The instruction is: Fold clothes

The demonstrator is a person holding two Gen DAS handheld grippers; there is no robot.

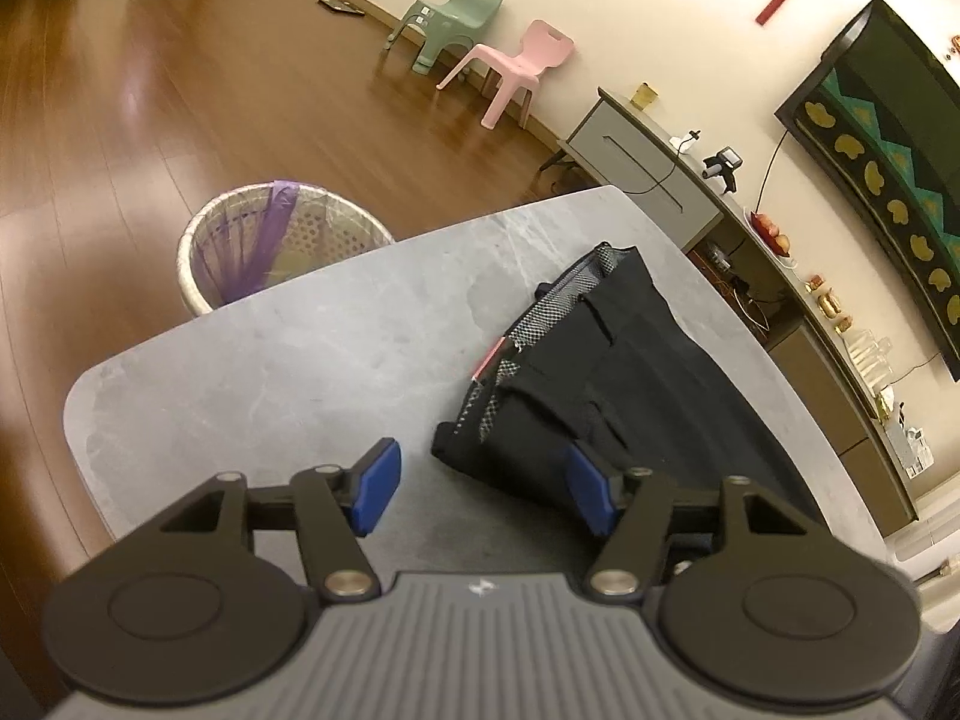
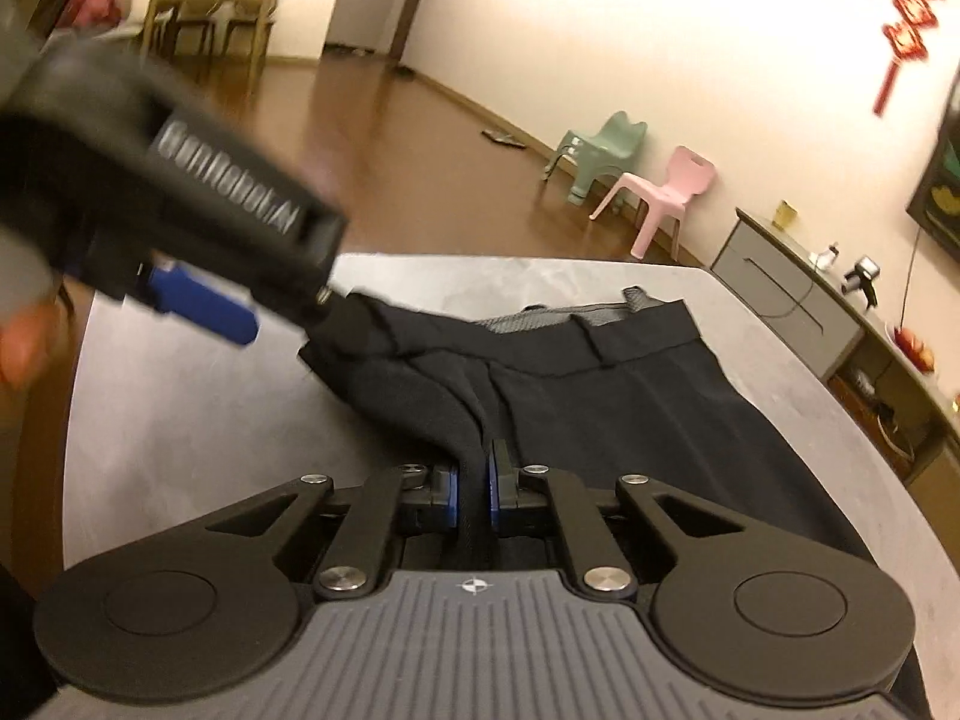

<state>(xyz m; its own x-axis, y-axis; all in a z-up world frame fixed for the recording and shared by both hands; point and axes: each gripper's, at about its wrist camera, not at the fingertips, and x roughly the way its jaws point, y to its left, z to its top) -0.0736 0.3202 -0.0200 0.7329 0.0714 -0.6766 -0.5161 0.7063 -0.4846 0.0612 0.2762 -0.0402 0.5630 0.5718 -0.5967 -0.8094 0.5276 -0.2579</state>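
A pair of black shorts (image 1: 606,360) with a grey mesh lining lies on the grey marble table (image 1: 300,336). My left gripper (image 1: 486,486) is open, its blue pads (image 1: 378,486) apart, one on each side of the garment's near left corner, just above the table. It also shows in the right wrist view (image 2: 204,300), blurred, at the shorts' left edge. My right gripper (image 2: 474,495) is shut on a fold of the black shorts (image 2: 570,384) at the near edge.
A white perforated bin (image 1: 282,246) with a purple bag stands past the table's far left edge. A green chair (image 1: 456,18) and a pink chair (image 1: 516,72) stand by the wall. A low cabinet (image 1: 780,276) runs along the right.
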